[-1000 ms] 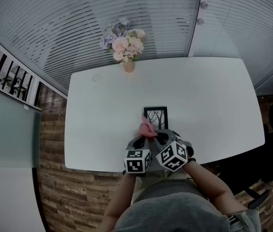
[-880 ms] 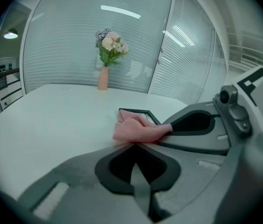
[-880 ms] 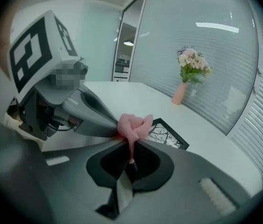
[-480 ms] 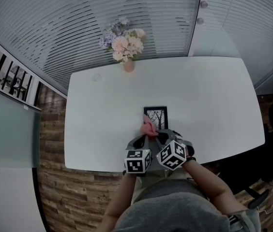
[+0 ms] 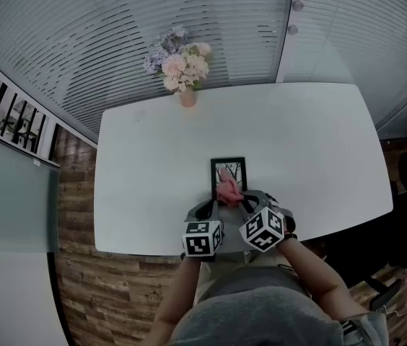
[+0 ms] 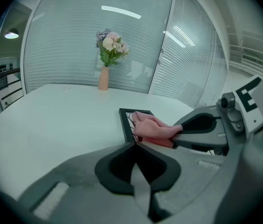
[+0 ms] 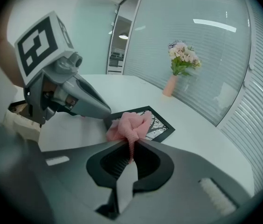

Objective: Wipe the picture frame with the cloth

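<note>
A small black picture frame (image 5: 228, 161) lies flat on the white table (image 5: 304, 135) close to its near edge. A pink cloth (image 5: 229, 191) rests bunched on the frame's near half. My right gripper (image 5: 237, 200) is shut on the cloth (image 7: 132, 124), which sticks out of its closed jaws over the frame (image 7: 163, 128). My left gripper (image 5: 212, 205) is shut with nothing between its fingers, its tip (image 6: 134, 145) by the frame's near left corner (image 6: 125, 123). Whether it touches the frame I cannot tell. The cloth (image 6: 153, 129) hides part of the picture.
A vase of pink and lilac flowers (image 5: 182, 71) stands at the table's far edge, before the slatted blinds. The table's front edge runs just under both grippers, with wooden floor (image 5: 117, 294) beyond it.
The right gripper has carried the pink cloth from the frame's near left corner to the right and onto the frame's near half. The left gripper has hardly moved.
</note>
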Demonstrator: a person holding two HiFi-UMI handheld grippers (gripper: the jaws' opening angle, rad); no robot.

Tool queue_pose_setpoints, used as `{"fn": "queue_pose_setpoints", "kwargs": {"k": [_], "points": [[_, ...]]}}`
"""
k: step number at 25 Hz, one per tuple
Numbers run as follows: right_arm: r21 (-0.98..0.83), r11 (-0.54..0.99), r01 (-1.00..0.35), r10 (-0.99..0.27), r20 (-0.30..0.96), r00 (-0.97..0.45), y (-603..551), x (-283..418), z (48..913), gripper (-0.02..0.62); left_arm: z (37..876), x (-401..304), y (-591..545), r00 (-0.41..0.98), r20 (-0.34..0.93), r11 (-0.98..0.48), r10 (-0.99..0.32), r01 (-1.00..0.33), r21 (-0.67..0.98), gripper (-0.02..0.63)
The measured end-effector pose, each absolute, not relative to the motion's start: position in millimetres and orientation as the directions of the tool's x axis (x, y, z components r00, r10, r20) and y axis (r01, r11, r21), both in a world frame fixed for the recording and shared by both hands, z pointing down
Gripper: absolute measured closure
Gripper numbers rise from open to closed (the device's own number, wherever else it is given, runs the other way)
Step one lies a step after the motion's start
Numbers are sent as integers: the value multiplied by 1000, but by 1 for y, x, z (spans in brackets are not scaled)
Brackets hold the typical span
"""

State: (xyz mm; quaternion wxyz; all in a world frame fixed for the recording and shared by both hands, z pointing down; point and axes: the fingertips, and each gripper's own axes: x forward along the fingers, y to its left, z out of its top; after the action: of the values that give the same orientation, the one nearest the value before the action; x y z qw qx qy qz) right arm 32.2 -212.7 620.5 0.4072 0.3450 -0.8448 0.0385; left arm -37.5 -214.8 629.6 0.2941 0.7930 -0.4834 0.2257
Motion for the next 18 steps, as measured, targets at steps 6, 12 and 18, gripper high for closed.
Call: {"fn": "queue_pose_setpoints", "kwargs": {"k": [6, 12, 18], "points": [[220, 725, -652, -575, 715, -398, -213, 52, 618, 580, 630, -37, -216, 428, 644, -359, -635, -901, 244, 604], [222, 703, -676, -589, 716, -376, -211, 64, 620, 580, 631, -37, -218, 421, 642, -360, -641, -903, 234, 604], [239, 690, -683, -613, 695, -376, -209, 63, 613, 580, 631, -38, -217, 423, 631, -364, -650, -903, 229, 604]]}}
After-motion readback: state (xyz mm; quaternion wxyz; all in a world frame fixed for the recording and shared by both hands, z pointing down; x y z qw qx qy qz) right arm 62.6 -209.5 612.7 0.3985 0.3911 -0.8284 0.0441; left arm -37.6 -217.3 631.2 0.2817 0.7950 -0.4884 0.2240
